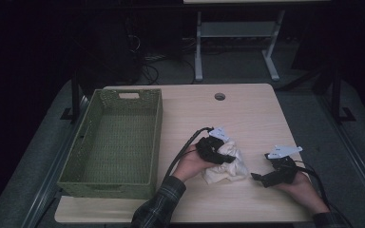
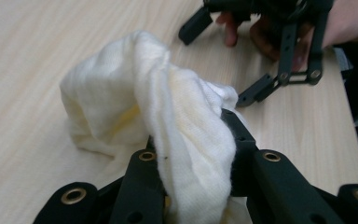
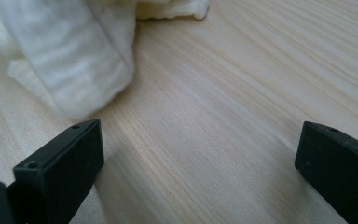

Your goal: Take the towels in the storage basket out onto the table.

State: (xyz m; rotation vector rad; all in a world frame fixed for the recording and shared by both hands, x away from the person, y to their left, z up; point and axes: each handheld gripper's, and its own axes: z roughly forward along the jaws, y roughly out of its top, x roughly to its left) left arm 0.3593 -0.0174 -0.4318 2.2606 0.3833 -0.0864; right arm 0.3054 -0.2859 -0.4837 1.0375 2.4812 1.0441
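A crumpled cream cloth lies bunched on the wooden table, right of centre. My left gripper is shut on the cloth: a thick fold of it is pinched between the two black jaws and drapes over them, resting on the tabletop. My right gripper sits low on the table to the right of the cloth, its jaws wide apart with bare wood between them. In the right gripper view the cloth lies just beyond the left fingertip. The right gripper also appears in the left gripper view, past the cloth.
A green woven basket with nothing inside stands on the left half of the table. A round cable hole is near the far edge. Beyond the table are metal desk legs and dark floor.
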